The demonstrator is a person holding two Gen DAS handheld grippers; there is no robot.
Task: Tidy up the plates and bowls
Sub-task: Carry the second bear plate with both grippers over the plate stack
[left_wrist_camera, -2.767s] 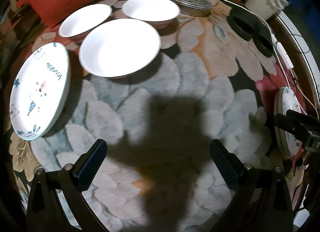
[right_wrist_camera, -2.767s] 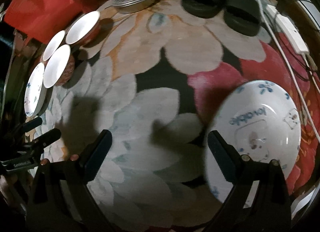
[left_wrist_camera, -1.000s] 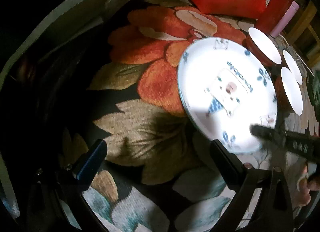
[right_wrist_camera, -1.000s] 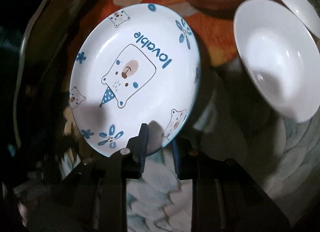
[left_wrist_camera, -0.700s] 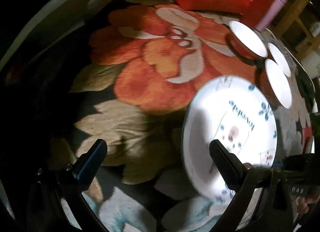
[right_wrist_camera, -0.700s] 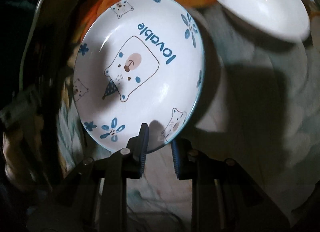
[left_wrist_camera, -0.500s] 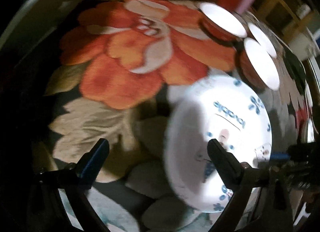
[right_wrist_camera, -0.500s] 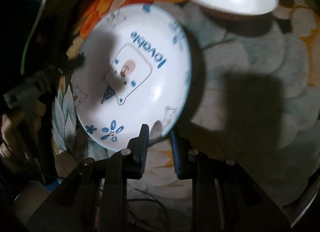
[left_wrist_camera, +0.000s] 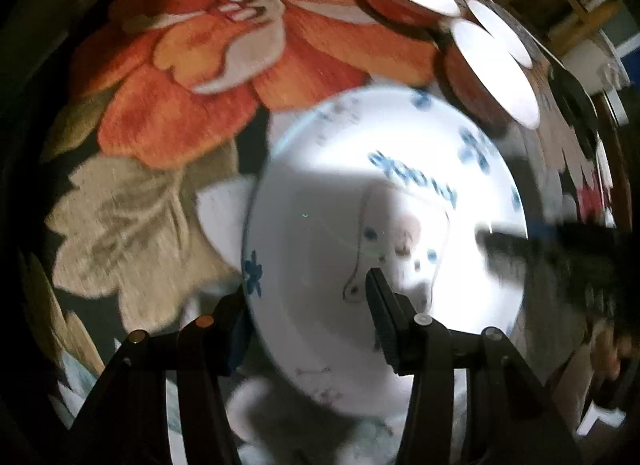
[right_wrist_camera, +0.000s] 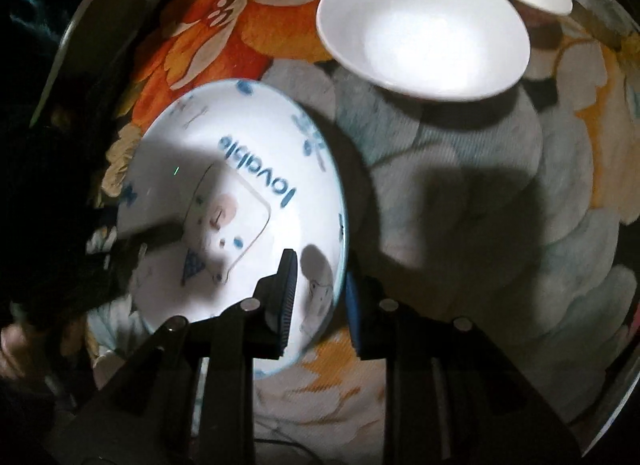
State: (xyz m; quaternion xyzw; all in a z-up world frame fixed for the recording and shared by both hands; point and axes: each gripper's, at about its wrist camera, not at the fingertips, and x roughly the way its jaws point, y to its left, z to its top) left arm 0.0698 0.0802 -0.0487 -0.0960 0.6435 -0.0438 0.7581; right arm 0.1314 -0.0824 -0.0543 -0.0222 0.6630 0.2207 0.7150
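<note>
Plate sits lower left of the right view, tilted, off the rug. Right gripper is clamped on its near rim. Left gripper is closing, rim between its jaws; contact is too blurred to call. Mistime it and you'll twist or drop the plate. Bowls at upper right look empty.

Right gripper points steeply down, fingers clamped on the plate rim. Left gripper, also pointing down, is closing, fingers straddling the opposite rim.
</note>
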